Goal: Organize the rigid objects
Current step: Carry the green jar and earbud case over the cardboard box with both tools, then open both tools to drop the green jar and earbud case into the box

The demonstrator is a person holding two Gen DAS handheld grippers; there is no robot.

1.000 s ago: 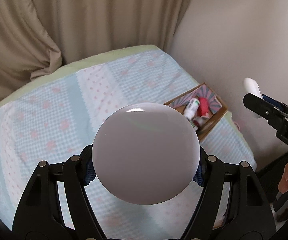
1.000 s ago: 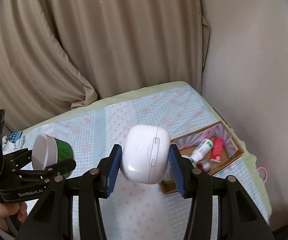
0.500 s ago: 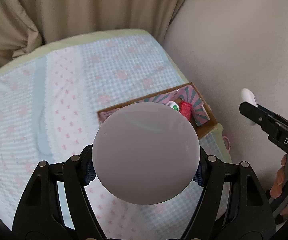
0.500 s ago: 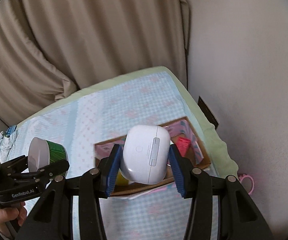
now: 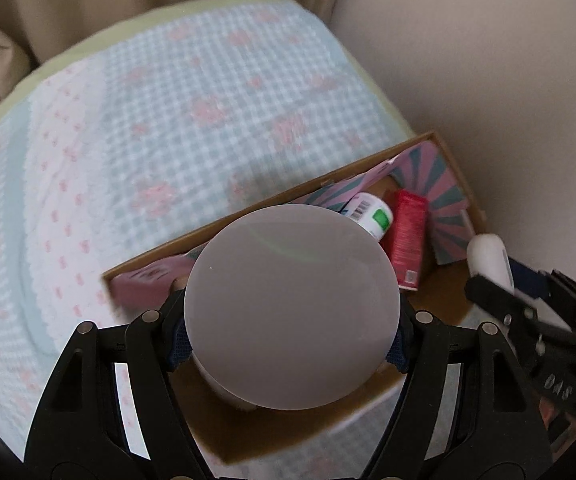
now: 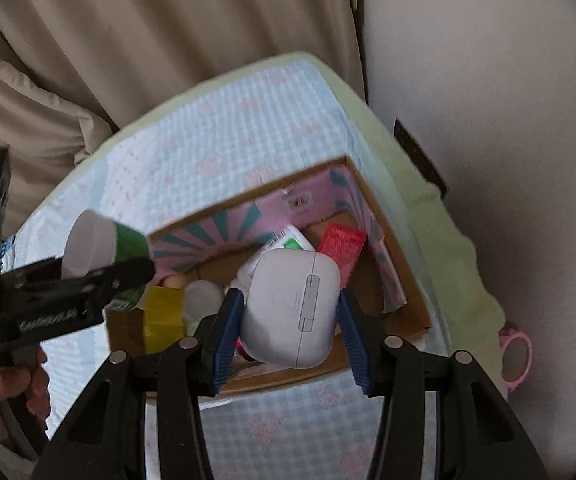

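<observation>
My left gripper [image 5: 288,344] is shut on a green jar with a grey lid [image 5: 292,306], held over the open cardboard box [image 5: 454,176]. The jar also shows in the right wrist view [image 6: 104,246]. My right gripper [image 6: 290,312] is shut on a white earbud case [image 6: 292,308], held above the same box [image 6: 416,292]. The case shows at the right of the left wrist view [image 5: 488,258]. Inside the box lie a white tube [image 6: 288,242], a red packet [image 6: 342,246] and a yellow item [image 6: 164,316].
The box sits at the right edge of a bed with a blue and pink checked cover [image 5: 160,120]. A beige curtain [image 6: 168,40] hangs behind and a wall [image 6: 488,80] is on the right. A pink round mirror [image 6: 514,354] lies below the bed edge.
Both grippers have moved forward and down toward the box, which now lies right beneath the jar and the case. Both grips are unchanged.
</observation>
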